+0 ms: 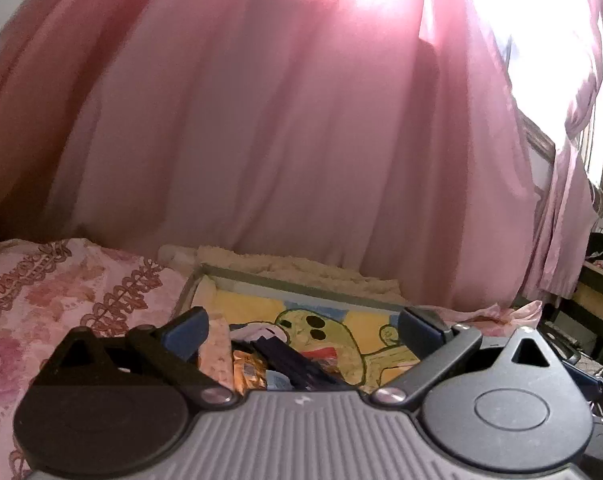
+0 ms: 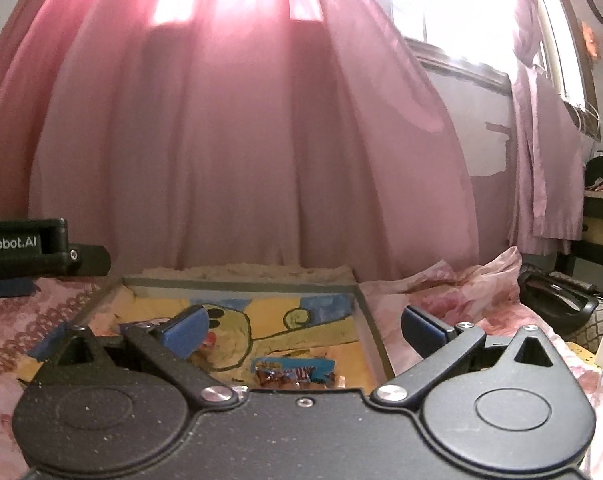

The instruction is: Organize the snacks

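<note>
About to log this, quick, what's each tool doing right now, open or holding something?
Left tool: open, holding nothing, above the snack packets.
Right tool: open, holding nothing.

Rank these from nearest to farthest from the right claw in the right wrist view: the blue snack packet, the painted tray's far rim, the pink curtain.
1. Blue snack packet: on the tray floor, just ahead of the right claw.
2. Far rim of the cartoon-painted tray: beyond the packet.
3. Pink curtain: behind the tray, filling the background.

Pink floral bedspread [image 2: 441, 300], framed yellow cartoon board [image 2: 261, 320] lying flat on it
</note>
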A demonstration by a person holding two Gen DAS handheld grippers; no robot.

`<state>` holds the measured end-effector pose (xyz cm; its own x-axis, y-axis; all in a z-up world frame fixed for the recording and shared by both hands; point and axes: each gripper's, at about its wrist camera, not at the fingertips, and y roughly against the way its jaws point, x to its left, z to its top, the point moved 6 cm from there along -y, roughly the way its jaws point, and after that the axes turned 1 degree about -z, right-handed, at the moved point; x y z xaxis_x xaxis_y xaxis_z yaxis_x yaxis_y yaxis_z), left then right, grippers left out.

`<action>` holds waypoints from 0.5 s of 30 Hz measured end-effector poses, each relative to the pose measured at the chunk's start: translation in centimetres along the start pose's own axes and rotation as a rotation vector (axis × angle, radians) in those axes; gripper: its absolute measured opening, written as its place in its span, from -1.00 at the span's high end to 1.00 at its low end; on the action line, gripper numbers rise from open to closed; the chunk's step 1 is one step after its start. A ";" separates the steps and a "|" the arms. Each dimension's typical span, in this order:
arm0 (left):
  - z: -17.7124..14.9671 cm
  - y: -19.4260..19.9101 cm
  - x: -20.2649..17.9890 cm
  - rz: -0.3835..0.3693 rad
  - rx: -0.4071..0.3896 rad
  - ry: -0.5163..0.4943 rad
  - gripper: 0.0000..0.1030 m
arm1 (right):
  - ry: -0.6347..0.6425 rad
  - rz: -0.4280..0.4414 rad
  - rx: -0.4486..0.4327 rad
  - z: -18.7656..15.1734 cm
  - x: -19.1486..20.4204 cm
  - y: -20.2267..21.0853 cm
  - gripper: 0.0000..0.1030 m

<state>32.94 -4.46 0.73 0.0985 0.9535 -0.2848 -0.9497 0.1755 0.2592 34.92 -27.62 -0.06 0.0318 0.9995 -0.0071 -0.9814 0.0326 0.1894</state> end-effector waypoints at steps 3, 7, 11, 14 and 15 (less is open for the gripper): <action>0.1 1.3 -0.4 0.004 -0.009 -0.011 -0.99 | -0.005 0.003 -0.011 0.5 -0.2 1.4 -0.98; -0.1 3.5 -0.4 0.021 -0.015 -0.018 -0.99 | -0.009 0.012 -0.021 1.0 -0.4 3.4 -0.98; -0.4 5.7 0.1 0.050 -0.023 -0.011 -0.99 | -0.005 0.018 -0.025 1.0 -0.4 5.2 -0.98; -0.5 7.0 0.4 0.072 -0.046 -0.022 -0.99 | -0.003 0.023 -0.026 1.0 -0.3 6.3 -0.99; -0.5 7.4 0.5 0.080 -0.050 -0.026 -0.99 | -0.003 0.026 -0.027 1.0 -0.2 6.7 -0.99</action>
<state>25.80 -2.76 2.04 0.0284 0.9701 -0.2410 -0.9684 0.0865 0.2341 28.54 -27.61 2.21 0.0063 1.0000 0.0004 -0.9866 0.0061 0.1631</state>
